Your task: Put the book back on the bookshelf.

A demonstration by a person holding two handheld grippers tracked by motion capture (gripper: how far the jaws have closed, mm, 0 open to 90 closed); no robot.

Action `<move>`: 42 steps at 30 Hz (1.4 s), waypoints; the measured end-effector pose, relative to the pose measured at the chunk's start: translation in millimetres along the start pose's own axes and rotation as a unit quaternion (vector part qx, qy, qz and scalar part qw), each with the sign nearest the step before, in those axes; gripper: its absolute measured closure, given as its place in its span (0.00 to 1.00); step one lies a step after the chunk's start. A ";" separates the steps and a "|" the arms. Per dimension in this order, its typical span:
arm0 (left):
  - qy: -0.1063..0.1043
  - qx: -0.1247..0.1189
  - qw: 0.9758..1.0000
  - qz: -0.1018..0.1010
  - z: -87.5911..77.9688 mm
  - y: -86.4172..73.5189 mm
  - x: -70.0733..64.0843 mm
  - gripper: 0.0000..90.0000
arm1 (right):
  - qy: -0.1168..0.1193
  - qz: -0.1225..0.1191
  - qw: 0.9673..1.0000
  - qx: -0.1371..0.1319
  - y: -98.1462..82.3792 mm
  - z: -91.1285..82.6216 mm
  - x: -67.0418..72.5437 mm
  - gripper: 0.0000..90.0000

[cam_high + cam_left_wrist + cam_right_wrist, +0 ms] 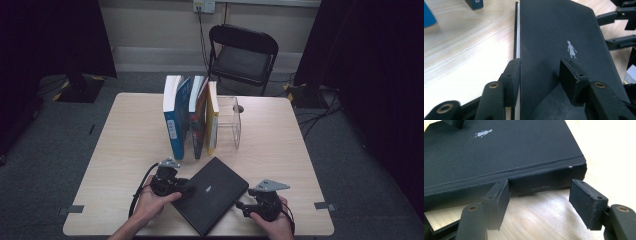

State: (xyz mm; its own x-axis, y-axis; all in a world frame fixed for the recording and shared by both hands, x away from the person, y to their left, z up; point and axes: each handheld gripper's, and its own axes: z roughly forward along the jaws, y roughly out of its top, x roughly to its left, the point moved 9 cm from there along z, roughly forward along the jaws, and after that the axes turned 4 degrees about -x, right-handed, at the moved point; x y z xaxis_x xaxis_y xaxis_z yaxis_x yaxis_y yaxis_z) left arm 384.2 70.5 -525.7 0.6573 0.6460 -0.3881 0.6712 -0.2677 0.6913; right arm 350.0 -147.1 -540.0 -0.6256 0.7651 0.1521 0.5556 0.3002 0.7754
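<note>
A black book (210, 194) lies flat on the table (130, 140), near the front edge and about in the middle between the left and right edges. It is turned so that one corner points to the front edge and another to the row of standing books. Its cover is plain matte black, with a small white figure of a person printed on it. In the left gripper view the white page block shows as a thin pale line at the open side. In the right gripper view the spine is black too, with tiny pale lettering that is too small to read, and a groove runs along the cover beside the spine.

The left gripper (186, 189) is at the left side of the book. One jaw sits against the page edge and the other stands over the cover, so the book's edge is between them; I see a gap at the upper jaw, so they are not pressing.

The right gripper (241, 205) is at the right side, its jaws spread wide just in front of the spine, not touching.

Behind the book, toward the far edge, three books (192, 117) stand upright beside a clear stand (235, 122).
</note>
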 end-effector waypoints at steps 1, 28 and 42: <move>0.004 0.000 1.000 0.006 -0.9 -0.6 -0.1 0.58 | 0.003 0.001 1.000 0.001 -0.1 0.2 -0.2 0.36; -0.028 0.058 0.998 -0.024 -23.6 -40.1 -30.5 0.53 | -0.036 -0.022 0.999 -0.020 32.1 27.0 -19.5 0.38; -0.022 0.025 0.996 -0.078 -1.7 -13.2 -5.7 0.49 | -0.035 -0.009 0.999 -0.013 18.4 25.7 -16.0 0.41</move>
State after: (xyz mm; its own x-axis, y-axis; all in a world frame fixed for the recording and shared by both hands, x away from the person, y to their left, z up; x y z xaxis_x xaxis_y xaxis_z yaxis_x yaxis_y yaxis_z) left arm 371.0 71.6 -531.5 0.5572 0.6504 -0.5163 0.7820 -0.2018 0.5898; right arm 384.3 -139.2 -543.9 -0.5946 0.7983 0.0961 0.5303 0.2995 0.7931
